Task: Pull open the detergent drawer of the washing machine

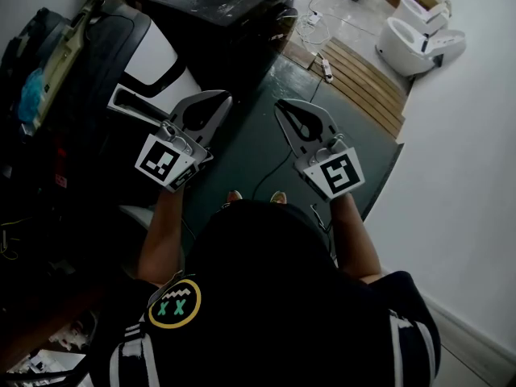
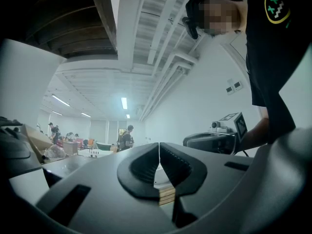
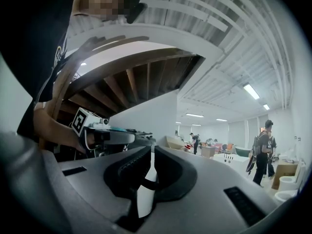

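The left gripper is pressing its fingers tip to tip on nothing, and the right gripper is showing only a sliver between its fingers, practically closed and empty. Both are hovering side by side before the person, over a dark green floor, pointing toward a dark box at 12 o'clock. Whether that box is the washing machine I cannot tell, and no view is showing its drawer; wooden slats are lying at 1 o'clock, white toilets at 2 o'clock

Black shirt, yellow-ringed round badge
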Action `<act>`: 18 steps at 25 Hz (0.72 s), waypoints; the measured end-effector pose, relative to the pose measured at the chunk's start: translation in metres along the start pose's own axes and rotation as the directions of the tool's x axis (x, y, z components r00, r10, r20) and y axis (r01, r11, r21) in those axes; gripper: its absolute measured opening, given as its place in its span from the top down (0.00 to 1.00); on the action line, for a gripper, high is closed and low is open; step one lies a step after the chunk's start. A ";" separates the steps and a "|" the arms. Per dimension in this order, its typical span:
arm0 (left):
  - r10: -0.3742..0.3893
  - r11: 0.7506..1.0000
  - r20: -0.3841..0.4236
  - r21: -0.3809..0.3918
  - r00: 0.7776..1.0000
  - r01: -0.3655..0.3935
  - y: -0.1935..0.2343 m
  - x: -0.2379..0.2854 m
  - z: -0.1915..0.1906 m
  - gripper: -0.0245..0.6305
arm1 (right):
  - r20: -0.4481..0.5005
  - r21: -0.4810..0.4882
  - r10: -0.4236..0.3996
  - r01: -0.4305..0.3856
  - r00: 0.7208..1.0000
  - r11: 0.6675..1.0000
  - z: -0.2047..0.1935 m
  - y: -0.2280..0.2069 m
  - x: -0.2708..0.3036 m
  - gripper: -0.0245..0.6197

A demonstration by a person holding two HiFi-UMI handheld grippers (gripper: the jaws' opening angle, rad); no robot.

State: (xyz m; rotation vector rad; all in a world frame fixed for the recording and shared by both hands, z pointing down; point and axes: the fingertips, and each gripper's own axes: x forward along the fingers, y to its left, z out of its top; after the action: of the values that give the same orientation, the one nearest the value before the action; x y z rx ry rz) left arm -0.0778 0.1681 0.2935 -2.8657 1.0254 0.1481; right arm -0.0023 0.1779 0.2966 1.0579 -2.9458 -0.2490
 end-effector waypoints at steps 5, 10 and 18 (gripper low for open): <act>0.009 1.000 -0.013 0.001 1.000 -0.009 0.006 -0.002 -0.007 0.93 | -0.005 0.013 0.011 -0.011 1.000 1.000 -0.002 0.000 0.001 0.82; -0.002 1.000 -0.011 0.004 1.000 0.002 0.002 0.001 -0.007 0.93 | 0.003 0.020 0.038 -0.038 0.999 0.999 -0.001 0.003 0.001 0.68; 0.013 1.000 -0.024 -0.002 1.000 -0.013 0.005 0.002 -0.012 0.93 | 0.011 0.053 0.103 -0.103 0.995 0.993 -0.003 0.009 0.000 0.32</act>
State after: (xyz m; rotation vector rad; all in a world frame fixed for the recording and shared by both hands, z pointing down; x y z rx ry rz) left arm -0.0784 0.1612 0.3049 -2.8700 1.0487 0.1158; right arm -0.0084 0.1845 0.3006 0.9086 -3.0186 -0.1752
